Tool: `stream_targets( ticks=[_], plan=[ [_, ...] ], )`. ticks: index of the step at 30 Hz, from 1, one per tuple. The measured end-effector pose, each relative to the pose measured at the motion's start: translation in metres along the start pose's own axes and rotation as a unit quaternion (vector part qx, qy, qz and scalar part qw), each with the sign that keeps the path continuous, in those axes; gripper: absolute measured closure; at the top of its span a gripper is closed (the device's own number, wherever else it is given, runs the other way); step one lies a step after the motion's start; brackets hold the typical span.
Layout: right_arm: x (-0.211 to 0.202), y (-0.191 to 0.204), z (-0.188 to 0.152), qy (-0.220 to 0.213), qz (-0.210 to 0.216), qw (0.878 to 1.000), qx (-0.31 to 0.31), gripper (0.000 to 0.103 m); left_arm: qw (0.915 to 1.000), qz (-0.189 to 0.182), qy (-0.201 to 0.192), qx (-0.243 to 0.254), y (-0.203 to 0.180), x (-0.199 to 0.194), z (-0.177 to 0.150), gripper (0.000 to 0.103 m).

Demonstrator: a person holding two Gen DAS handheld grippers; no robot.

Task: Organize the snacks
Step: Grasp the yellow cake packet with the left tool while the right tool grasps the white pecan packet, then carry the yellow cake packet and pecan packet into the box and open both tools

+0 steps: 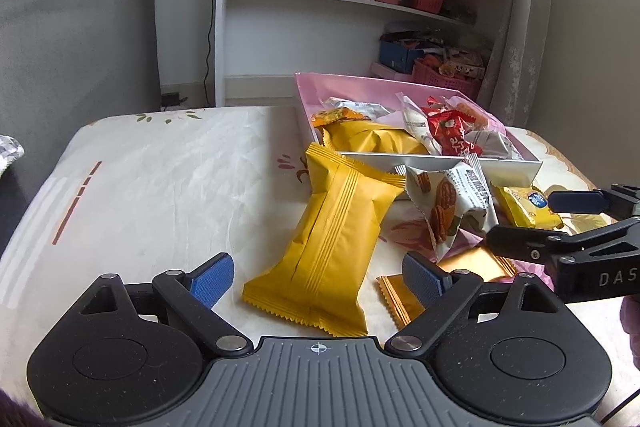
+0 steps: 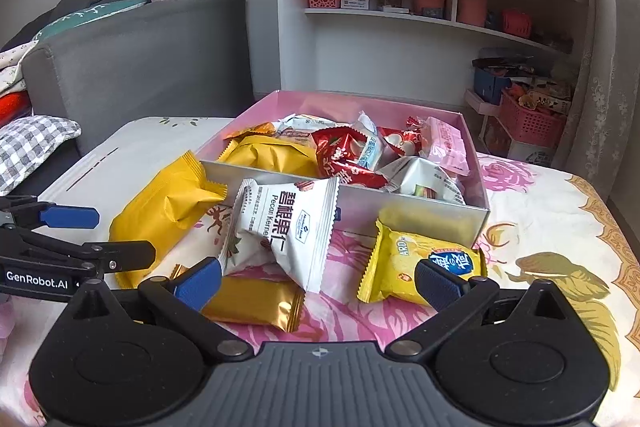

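Note:
A large yellow snack packet (image 1: 332,239) lies on the flowered cloth, its near end between the blue pads of my left gripper (image 1: 318,281), which is open and not touching it. My right gripper (image 2: 318,283) is open too, low over a white pecan packet (image 2: 288,227), a flat gold packet (image 2: 256,303) and a small yellow biscuit packet (image 2: 420,267). Behind them is a pink box (image 2: 400,203) with a silver front wall, holding several packets. Each gripper shows in the other's view: the right gripper (image 1: 520,221) at the right edge, the left gripper (image 2: 126,235) at the left edge.
The cloth-covered table (image 1: 160,187) ends at a rounded edge on the left. A grey sofa (image 2: 140,67) stands behind it on the left, and a white shelf unit (image 2: 400,27) behind the box. A pink basket (image 2: 528,123) sits on the floor at the right.

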State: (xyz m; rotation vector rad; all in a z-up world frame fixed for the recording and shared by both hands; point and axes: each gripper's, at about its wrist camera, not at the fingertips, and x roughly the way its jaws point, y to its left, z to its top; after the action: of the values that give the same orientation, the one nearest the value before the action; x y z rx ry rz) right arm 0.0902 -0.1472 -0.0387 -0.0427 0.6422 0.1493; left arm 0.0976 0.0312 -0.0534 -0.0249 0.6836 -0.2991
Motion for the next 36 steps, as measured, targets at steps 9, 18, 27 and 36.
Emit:
stream_targets(
  ticks=[9,18,27,36],
  plan=[
    [0.023,0.011,0.013,0.009,0.022,0.999,0.042,0.008,0.9999,-0.011,0.012,0.002,0.003,0.007,0.002,0.04],
    [0.037,0.012,0.013,0.023,0.019,0.998,0.056,0.021,0.9996,-0.014,0.021,-0.009,0.008,0.012,0.002,0.045],
    [0.041,0.004,0.014,0.027,0.018,0.996,0.084,0.034,0.9996,-0.003,0.015,-0.022,-0.001,0.02,0.009,0.044],
    [0.039,0.008,0.018,0.029,0.022,0.996,0.079,0.053,0.9991,0.002,0.023,-0.035,-0.008,0.02,0.016,0.061]
  ],
)
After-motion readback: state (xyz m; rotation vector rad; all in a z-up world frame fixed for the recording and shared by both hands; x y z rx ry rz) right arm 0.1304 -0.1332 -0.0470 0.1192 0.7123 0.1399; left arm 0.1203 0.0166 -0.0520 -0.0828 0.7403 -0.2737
